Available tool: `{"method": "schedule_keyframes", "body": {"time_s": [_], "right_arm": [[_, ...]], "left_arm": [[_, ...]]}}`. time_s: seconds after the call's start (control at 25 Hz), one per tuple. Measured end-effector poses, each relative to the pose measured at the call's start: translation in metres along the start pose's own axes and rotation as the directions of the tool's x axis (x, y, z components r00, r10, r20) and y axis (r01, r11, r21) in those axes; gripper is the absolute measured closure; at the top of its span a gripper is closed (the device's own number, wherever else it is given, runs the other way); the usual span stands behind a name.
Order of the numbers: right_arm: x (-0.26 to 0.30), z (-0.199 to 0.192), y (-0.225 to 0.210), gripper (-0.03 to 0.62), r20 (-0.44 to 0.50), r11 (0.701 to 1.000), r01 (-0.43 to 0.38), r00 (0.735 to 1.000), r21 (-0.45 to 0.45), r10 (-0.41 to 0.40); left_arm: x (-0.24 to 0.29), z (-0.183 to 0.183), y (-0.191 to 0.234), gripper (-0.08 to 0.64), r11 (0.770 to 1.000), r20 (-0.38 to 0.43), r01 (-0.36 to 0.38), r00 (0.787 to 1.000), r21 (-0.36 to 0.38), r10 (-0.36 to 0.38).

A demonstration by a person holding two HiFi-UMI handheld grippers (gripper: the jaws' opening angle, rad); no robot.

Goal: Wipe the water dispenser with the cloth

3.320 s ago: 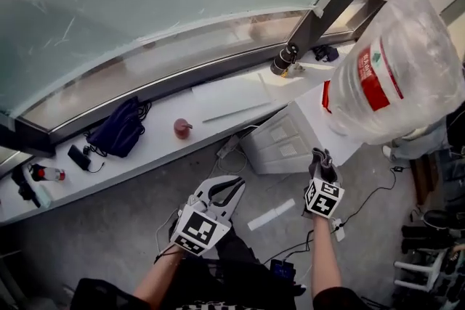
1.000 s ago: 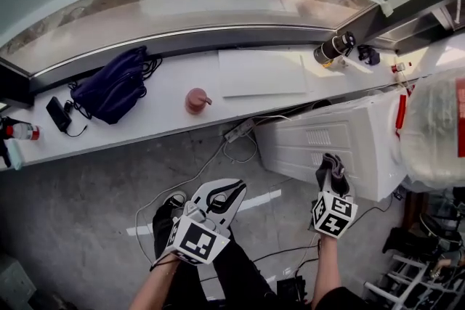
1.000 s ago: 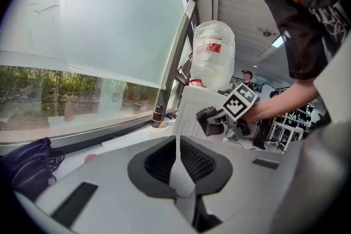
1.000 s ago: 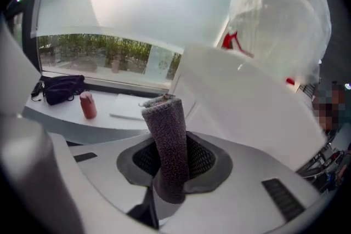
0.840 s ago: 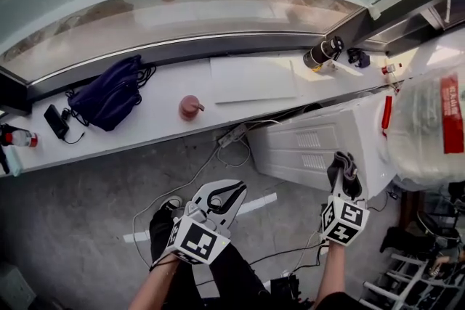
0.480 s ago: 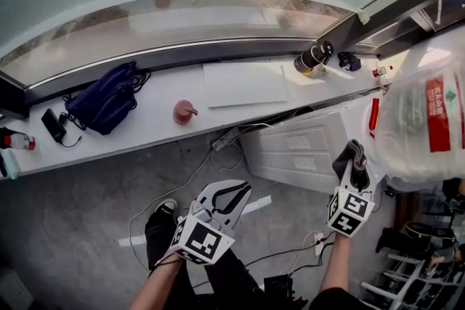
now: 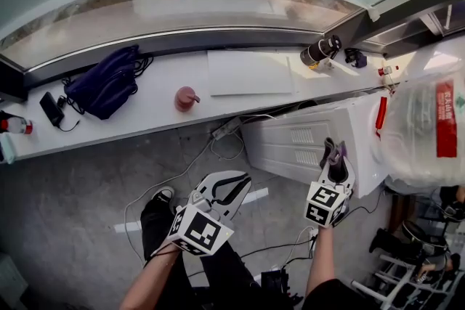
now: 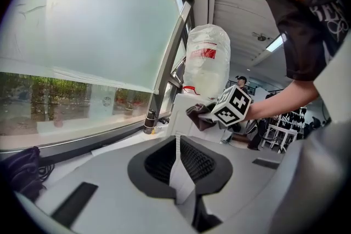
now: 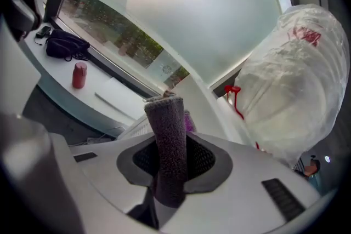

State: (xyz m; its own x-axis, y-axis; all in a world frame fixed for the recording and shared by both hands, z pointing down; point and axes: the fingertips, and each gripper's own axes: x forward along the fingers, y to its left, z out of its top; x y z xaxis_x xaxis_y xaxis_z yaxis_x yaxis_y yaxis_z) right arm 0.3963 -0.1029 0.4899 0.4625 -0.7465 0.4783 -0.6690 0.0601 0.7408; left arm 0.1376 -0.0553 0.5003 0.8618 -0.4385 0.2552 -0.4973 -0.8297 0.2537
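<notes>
Right hand-held gripper (image 7: 333, 151) clamps one cloth (image 9: 169, 134).

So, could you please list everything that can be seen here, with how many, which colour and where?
water dispenser: one, white, beside the ledge at the right
water jug: one, clear with a red label, on top of the dispenser
cloth: one, dark grey, clamped in the right tongs
bag: one, dark blue, on the ledge at the left
cup: one, dull red, on the ledge
sheet: one, white, flat on the ledge
flask: one, dark, at the ledge's right end
power strip: one, white, on the floor with cables
left tongs: shut, empty, low in the middle
right tongs: shut on the cloth, by the dispenser
</notes>
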Motion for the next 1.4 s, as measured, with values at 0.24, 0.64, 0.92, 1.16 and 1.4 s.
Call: {"method": "schedule_keyframes", "body": {"time_s": [0.24,0.64,0.92,1.16,1.4], "right_arm": [[0.035,-0.048,0.045,0.486,-0.116,0.987,-0.052,0.991,0.149,0.070],[0.098,-0.100,0.121,0.486,-0.200,0.983,-0.100,0.971,0.156,0.130],[0.147,-0.145,0.191,0.486,-0.290,0.974,-0.148,0.937,0.174,0.195],[0.175,-0.190,0.241,0.486,-0.419,0.952,-0.166,0.869,0.256,0.264],[0.179,-0.200,0.253,0.488,-0.470,0.941,-0.162,0.833,0.297,0.292]], "left_arm": [[0.007,-0.015,0.011,0.523,0.999,-0.018,-0.029,0.999,-0.021,0.029],[0.030,-0.030,0.023,0.523,0.994,-0.023,-0.077,0.997,-0.073,0.075],[0.035,-0.063,0.035,0.523,0.989,-0.068,-0.115,0.992,-0.089,0.109],[0.033,-0.087,0.049,0.523,0.983,-0.088,-0.151,0.986,-0.103,0.143],[0.027,-0.095,0.055,0.523,0.979,-0.092,-0.160,0.984,-0.123,0.150]]}}
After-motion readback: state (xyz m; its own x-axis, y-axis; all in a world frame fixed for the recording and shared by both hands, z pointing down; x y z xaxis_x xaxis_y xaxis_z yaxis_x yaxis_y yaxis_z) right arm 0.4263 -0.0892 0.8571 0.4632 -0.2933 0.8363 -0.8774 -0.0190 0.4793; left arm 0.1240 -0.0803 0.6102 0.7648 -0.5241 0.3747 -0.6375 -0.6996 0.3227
